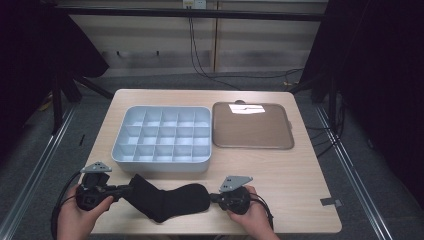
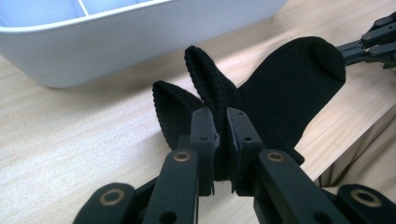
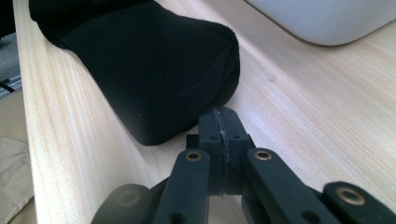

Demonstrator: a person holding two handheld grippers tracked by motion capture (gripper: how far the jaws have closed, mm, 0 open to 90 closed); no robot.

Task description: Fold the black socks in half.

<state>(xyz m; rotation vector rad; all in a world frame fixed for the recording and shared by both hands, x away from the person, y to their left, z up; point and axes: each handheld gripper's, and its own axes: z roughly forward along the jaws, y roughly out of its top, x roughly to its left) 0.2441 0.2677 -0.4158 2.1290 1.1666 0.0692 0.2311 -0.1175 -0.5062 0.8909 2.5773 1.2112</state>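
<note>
Sock (image 3: 140, 60) cuff seemingly cut off.

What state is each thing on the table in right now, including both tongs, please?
Sock: flat near the front edge, cuff end pinched.
Organiser: open, compartments that show are empty.
Lid: off, flat beside the organiser.
Left tongs: shut on the sock's cuff.
Right tongs: shut, empty, tips just short of the sock's toe.

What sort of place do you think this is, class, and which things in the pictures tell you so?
Probably a lab or recording workspace, not a home: a bare wooden table ringed by dark metal framing, loose cables across a grey floor, and a staged divided tray and black sock.
</note>
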